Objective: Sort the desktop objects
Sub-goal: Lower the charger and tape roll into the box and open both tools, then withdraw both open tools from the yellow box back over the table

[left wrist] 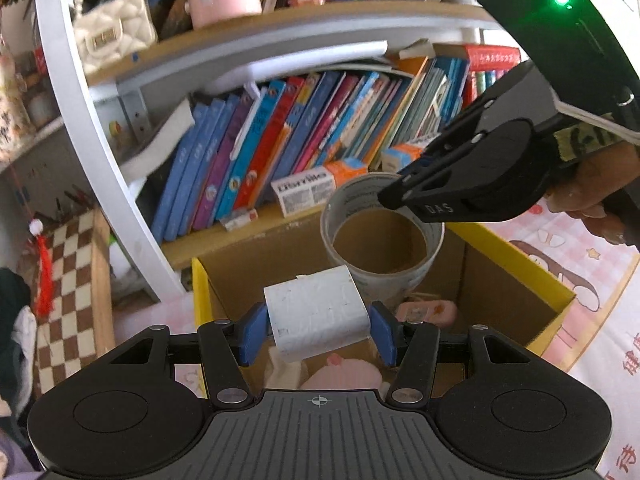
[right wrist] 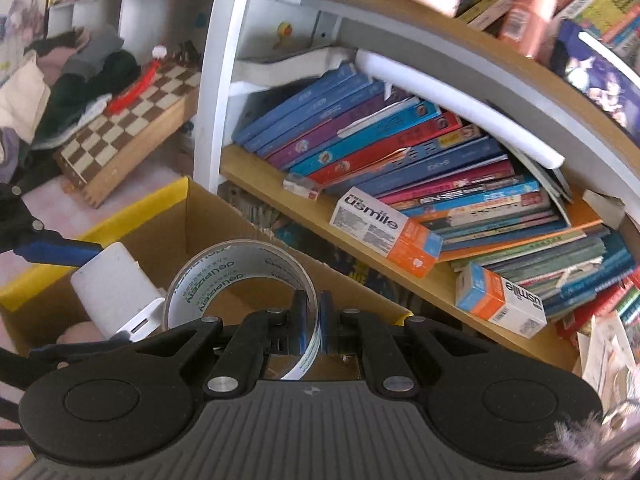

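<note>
My left gripper (left wrist: 318, 326) is shut on a white rectangular block (left wrist: 316, 312) and holds it above an open cardboard box with a yellow rim (left wrist: 532, 264). My right gripper (right wrist: 310, 320) is shut on the wall of a roll of clear tape (right wrist: 224, 276) and holds it over the same box (right wrist: 140, 208). In the left wrist view the tape roll (left wrist: 384, 236) hangs just beyond the white block, with the right gripper (left wrist: 400, 196) coming in from the right. In the right wrist view the white block (right wrist: 116, 284) sits left of the tape. Pink items (left wrist: 424, 312) lie inside the box.
A white-framed bookshelf (left wrist: 280, 148) packed with leaning books stands right behind the box. Toothpaste boxes (right wrist: 384, 232) lie on its lower shelf. A chessboard box (right wrist: 124, 136) and a pile of clothes (right wrist: 76, 80) are to the left. A pink patterned mat (left wrist: 600, 280) covers the desk.
</note>
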{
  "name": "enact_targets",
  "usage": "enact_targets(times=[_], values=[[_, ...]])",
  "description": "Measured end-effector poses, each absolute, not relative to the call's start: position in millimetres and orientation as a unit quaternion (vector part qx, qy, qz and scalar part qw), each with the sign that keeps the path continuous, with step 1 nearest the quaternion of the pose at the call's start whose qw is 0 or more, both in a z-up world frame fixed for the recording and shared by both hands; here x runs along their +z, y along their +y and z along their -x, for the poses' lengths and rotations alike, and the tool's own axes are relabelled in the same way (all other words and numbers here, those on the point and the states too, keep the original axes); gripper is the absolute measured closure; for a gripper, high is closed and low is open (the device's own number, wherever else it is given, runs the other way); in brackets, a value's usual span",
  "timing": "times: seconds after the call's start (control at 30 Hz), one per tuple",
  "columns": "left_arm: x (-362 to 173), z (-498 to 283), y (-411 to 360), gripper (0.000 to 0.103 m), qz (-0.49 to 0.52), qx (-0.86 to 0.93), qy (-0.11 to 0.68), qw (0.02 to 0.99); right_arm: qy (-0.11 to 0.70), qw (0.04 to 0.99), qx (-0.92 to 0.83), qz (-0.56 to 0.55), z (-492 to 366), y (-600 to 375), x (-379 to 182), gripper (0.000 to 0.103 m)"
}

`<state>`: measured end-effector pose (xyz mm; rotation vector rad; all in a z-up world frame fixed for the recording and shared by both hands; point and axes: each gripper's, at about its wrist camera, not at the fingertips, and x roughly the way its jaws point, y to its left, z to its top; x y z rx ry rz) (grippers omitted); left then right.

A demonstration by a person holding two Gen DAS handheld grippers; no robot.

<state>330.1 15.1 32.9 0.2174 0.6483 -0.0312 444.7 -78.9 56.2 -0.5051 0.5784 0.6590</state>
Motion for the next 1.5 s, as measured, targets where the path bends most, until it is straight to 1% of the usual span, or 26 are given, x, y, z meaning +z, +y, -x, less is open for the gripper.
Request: enact_targets(times=[0.37, 0.77, 0.83, 0.87, 0.9, 0.93, 0.97, 1.0, 1.1, 1.33, 1.43, 1.5], values=[[8, -352, 20, 0.049, -0.100, -0.017, 0.368, 0.924, 0.316, 0.841, 0.331, 0.288, -472, -55, 18, 0.097], [-4, -357, 20, 0.048, -0.101, -0.027, 0.388, 0.916, 0.350, 0.833, 0.325, 0.279, -486, -57, -1, 0.096], [-4, -356, 21, 0.048, -0.101, -0.025, 0.388, 0.916, 0.354, 0.835, 0.322, 0.273, -488, -59, -1, 0.094], [-3, -356, 21, 0.047, -0.103, -0.024, 0.385, 0.917, 0.354, 0.836, 0.321, 0.270, -488, -61, -1, 0.089], [-2, -355, 20, 0.045, -0.106, -0.022, 0.381, 0.918, 0.353, 0.837, 0.321, 0.267, -488, -62, 0, 0.080], [-1, -354, 20, 0.045, -0.108, -0.020, 0.377, 0.920, 0.352, 0.838, 0.323, 0.263, -487, -64, 2, 0.073], [1, -353, 21, 0.044, -0.109, -0.018, 0.376, 0.920, 0.351, 0.839, 0.325, 0.261, -487, -65, 3, 0.063], [2, -353, 21, 0.041, -0.109, -0.015, 0.373, 0.921, 0.349, 0.840, 0.325, 0.259, -486, -67, 5, 0.063], [7, -350, 23, 0.036, -0.110, -0.008, 0.363, 0.925, 0.348, 0.843, 0.325, 0.252, -483, -70, 10, 0.060], [25, -336, 18, 0.032, -0.111, -0.009, 0.333, 0.936, 0.332, 0.851, 0.333, 0.233, -463, -77, 30, 0.059], [34, -327, 12, 0.028, -0.118, -0.013, 0.316, 0.941, 0.324, 0.855, 0.336, 0.225, -452, -80, 40, 0.058], [42, -319, 7, 0.025, -0.122, -0.016, 0.302, 0.945, 0.315, 0.860, 0.337, 0.220, -444, -82, 47, 0.054]])
